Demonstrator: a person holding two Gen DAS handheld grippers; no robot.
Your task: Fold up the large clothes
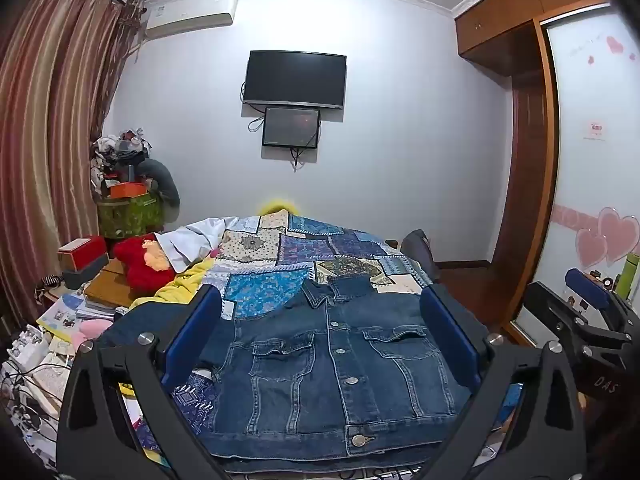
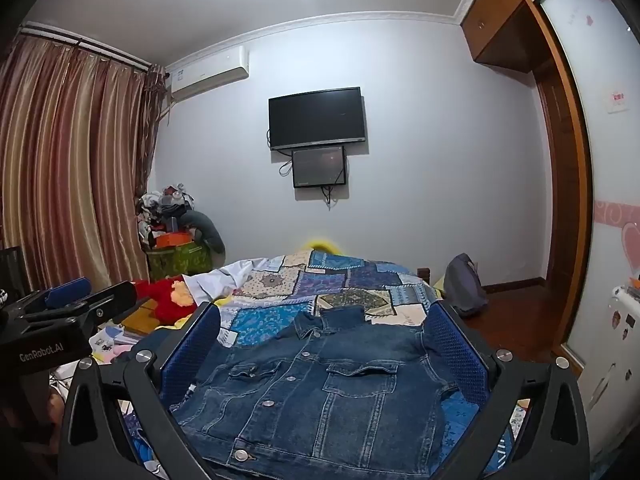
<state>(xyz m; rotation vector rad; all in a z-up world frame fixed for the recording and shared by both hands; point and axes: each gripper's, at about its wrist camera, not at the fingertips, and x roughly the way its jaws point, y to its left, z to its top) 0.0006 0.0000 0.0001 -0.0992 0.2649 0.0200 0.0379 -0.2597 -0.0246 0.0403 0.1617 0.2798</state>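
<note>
A dark blue denim jacket (image 1: pixel 336 364) lies flat, front side up and buttoned, on a patchwork bedspread (image 1: pixel 296 256). Its collar points away from me and its hem is near me. One sleeve spreads out to the left. My left gripper (image 1: pixel 320 320) is open and empty above the jacket, its blue pads wide apart on either side of it. My right gripper (image 2: pixel 328 344) is open and empty too, held over the same jacket (image 2: pixel 320 392). The right gripper shows at the right edge of the left wrist view (image 1: pixel 580 320), and the left gripper at the left edge of the right wrist view (image 2: pixel 68 312).
A red plush toy (image 1: pixel 140 264) and a white garment (image 1: pixel 188 240) lie at the bed's left side. Boxes, books and cables (image 1: pixel 52 320) crowd the left. A grey bag (image 2: pixel 464 284) sits at the bed's far right. A wardrobe (image 1: pixel 532 152) stands on the right.
</note>
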